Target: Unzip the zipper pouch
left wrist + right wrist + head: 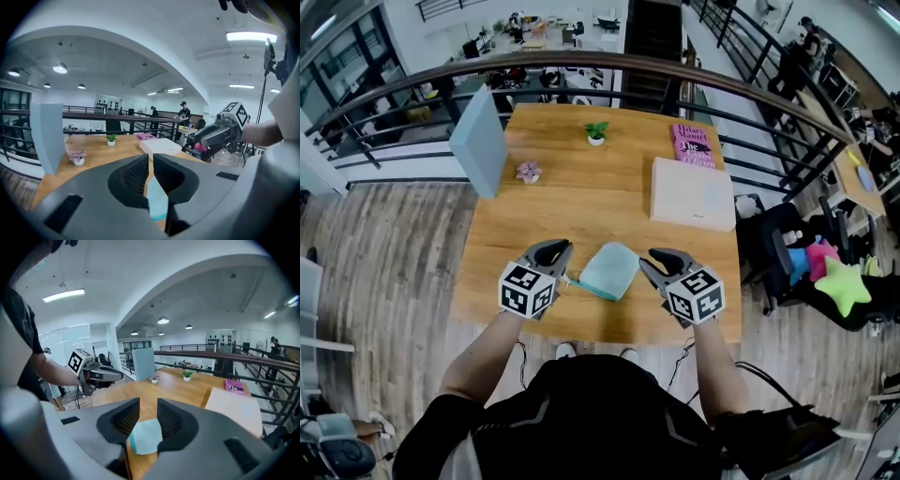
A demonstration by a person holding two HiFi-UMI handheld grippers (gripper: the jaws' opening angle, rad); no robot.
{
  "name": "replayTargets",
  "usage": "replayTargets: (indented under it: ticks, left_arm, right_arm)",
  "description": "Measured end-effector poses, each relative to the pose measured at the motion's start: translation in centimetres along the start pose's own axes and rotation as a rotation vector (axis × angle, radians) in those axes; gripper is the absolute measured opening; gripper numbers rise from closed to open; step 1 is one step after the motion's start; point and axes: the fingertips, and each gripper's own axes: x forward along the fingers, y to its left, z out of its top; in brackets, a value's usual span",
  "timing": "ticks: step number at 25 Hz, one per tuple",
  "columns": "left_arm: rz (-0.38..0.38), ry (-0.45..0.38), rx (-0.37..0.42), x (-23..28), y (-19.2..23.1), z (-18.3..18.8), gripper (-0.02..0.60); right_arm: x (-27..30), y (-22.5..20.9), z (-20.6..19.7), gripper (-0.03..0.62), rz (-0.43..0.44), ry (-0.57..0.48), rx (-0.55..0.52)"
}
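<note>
A light teal zipper pouch (609,270) lies flat on the wooden table (581,211) near its front edge, a darker teal strip along its near side. My left gripper (562,247) hovers just left of the pouch, jaws shut, and I see nothing between its tips. In the left gripper view (151,157) the pouch (157,201) shows below the closed jaws. My right gripper (654,255) hangs just right of the pouch. In the right gripper view (148,401) its jaws stand apart with the pouch (146,437) beneath them, untouched.
Farther back on the table are a white box (692,193), a pink book (692,145), a small potted plant (596,134), a pink flower pot (529,172) and an upright grey-blue panel (480,141). A railing (609,64) runs behind, and a chair (806,267) stands at the right.
</note>
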Motion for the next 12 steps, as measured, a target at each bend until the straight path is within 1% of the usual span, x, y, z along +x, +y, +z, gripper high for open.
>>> replayTargets:
  ticks: [6, 7, 8, 9, 10, 11, 12]
  left_arm:
    - [0.050, -0.142, 0.033, -2.5, -1.3, 6.9, 0.035]
    - [0.063, -0.164, 0.037, -3.0, -1.4, 8.0, 0.048]
    - [0.085, -0.183, 0.041, -3.5, -1.4, 9.0, 0.073]
    - [0.114, -0.201, 0.044, -4.0, -1.3, 10.0, 0.084]
    - [0.143, -0.218, 0.045, -4.6, -1.2, 11.0, 0.084]
    - [0.161, -0.237, 0.042, -5.2, -1.2, 11.9, 0.084]
    - [0.167, -0.253, 0.038, -5.7, -1.4, 12.7, 0.084]
  right_arm:
    - [-4.5, -1.0, 6.9, 0.132, -0.057, -0.162, -0.045]
    - [-5.3, -1.2, 8.0, 0.137, -0.071, -0.194, -0.049]
    - [-6.2, -1.4, 9.3, 0.137, -0.087, -0.231, -0.051]
    - [-7.1, -1.6, 10.6, 0.135, -0.103, -0.271, -0.053]
    - [-8.1, -1.7, 11.8, 0.105, -0.117, -0.310, -0.056]
    - [-9.0, -1.7, 12.8, 0.051, -0.127, -0.342, -0.063]
    - [-9.8, -1.6, 13.7, 0.034, -0.131, -0.363, -0.073]
